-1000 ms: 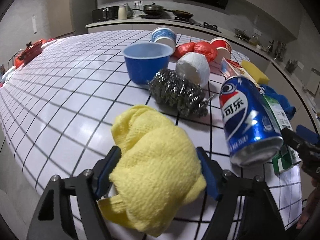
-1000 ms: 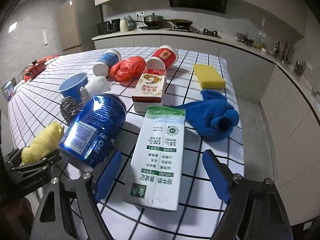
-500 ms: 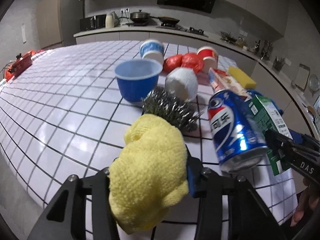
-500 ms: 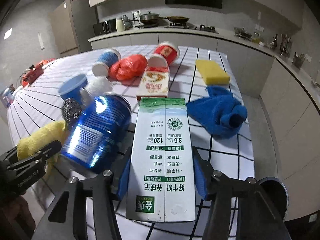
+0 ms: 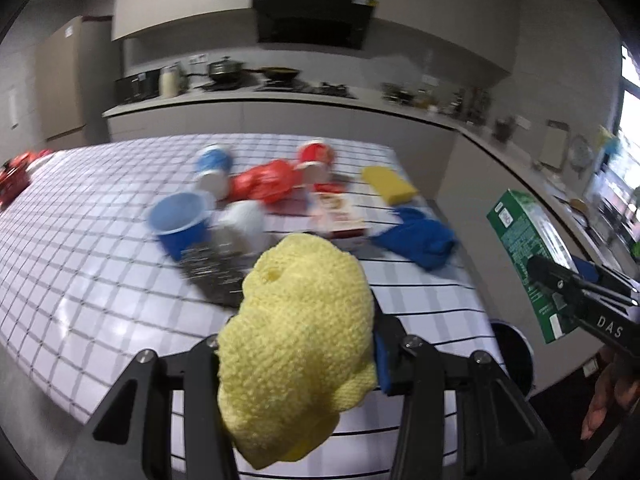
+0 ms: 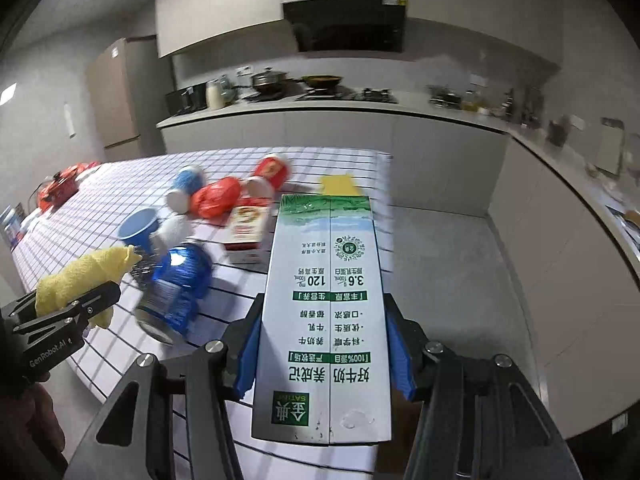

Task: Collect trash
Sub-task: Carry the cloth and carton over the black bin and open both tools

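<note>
My left gripper (image 5: 298, 356) is shut on a crumpled yellow cloth (image 5: 300, 340) and holds it in the air above the near edge of the checked table (image 5: 80, 240). The right wrist view shows the same cloth (image 6: 80, 276) bulging out of that gripper (image 6: 80, 304). My right gripper (image 6: 324, 356) is shut on a white and green milk carton (image 6: 326, 320), blue pads pressing its long sides, lifted beyond the table's right end. The carton (image 5: 524, 240) also shows at the right in the left wrist view. A blue soda can (image 6: 176, 292) lies on the table.
On the table lie a steel scourer (image 5: 212, 268), a blue cup (image 5: 180, 220), a white ball (image 5: 244, 224), a red bag (image 5: 264, 184), a red cup (image 5: 316, 158), a small carton (image 5: 338, 216), a yellow sponge (image 5: 388, 184) and a blue cloth (image 5: 420, 240). A dark round bin (image 5: 512, 356) stands on the floor.
Both grippers closed, the left on the yellow cloth and the right on the milk carton, then rose off the table with them and swung toward the table's right end.
</note>
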{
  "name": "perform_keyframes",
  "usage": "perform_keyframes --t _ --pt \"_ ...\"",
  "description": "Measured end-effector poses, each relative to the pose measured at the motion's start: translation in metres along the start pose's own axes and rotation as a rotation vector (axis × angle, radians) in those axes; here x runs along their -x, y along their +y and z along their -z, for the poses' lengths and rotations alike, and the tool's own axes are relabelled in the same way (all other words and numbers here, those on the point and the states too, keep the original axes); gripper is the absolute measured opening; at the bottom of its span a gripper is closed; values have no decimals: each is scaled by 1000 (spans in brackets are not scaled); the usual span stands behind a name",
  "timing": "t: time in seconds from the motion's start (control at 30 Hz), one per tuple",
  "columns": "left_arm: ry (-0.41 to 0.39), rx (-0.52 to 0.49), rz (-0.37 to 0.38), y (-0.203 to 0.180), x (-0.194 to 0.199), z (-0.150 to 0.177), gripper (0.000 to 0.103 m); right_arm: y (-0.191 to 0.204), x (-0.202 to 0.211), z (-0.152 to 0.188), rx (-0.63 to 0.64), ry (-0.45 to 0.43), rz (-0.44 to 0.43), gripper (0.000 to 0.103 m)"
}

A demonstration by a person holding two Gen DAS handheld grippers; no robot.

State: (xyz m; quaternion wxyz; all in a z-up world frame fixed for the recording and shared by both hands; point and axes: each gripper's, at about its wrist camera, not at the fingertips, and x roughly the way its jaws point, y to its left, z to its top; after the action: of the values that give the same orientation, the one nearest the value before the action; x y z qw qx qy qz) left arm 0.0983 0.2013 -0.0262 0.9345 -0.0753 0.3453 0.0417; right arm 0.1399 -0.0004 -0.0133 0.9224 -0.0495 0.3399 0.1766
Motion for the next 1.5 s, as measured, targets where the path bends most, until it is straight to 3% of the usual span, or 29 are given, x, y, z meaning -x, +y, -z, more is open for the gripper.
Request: perform_keyframes --t 0.4,0.77,1.17,1.5 --pt "33 -147 168 -139 -11 11 46 -144 67 48 -116 3 160 56" --pt "115 -214 254 -235 -29 46 46 -231 89 96 -147 64 181 56" --pt "208 -175 246 -287 -65 77 46 -281 62 133 -89 151 120 56" --pt "353 -109 221 -306 -125 114 47 -308 -15 167 29 290 -28 56"
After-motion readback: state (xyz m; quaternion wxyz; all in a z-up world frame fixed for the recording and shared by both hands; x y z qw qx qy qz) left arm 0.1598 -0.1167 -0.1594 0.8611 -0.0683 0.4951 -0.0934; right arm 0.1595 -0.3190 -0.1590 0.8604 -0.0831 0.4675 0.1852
